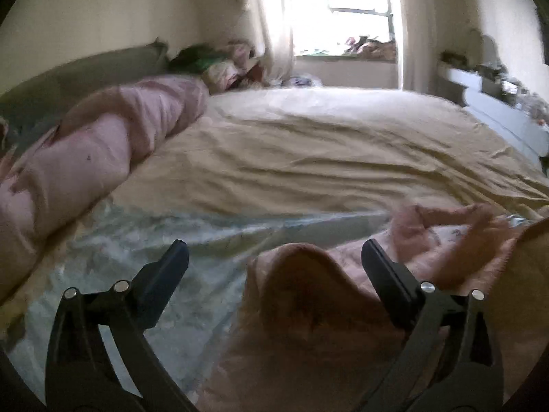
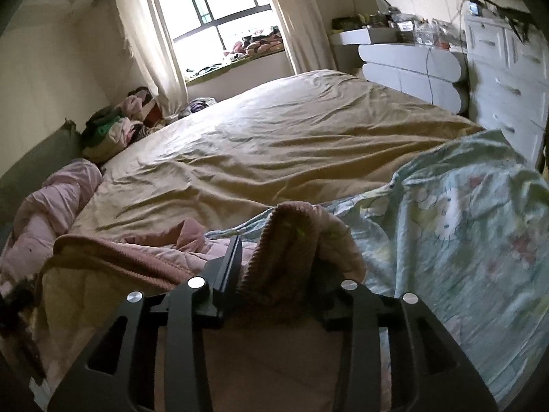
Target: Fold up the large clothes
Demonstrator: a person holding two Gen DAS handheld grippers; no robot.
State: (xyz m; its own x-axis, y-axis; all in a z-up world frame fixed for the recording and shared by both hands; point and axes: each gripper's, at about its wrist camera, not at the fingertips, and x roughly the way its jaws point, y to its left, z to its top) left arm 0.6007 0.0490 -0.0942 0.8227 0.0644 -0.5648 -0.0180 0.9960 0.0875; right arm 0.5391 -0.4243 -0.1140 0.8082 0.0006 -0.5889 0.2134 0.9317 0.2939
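A pink padded garment (image 1: 308,309) with a ribbed knit hem lies bunched at the near edge of the bed. My left gripper (image 1: 274,254) is open, its fingers on either side of a raised fold of it, not closed on it. In the right wrist view my right gripper (image 2: 274,257) is shut on the ribbed pink cuff (image 2: 288,230) of the garment and holds it lifted. The rest of the garment (image 2: 130,257) trails to the left. The right finger is hidden behind the cloth.
A tan sheet (image 2: 274,137) covers the bed. A light blue floral quilt (image 2: 463,223) lies at the near right; it also shows in the left wrist view (image 1: 154,240). A rolled pink duvet (image 1: 85,158) lies along the left. White drawers (image 2: 411,65) stand at right.
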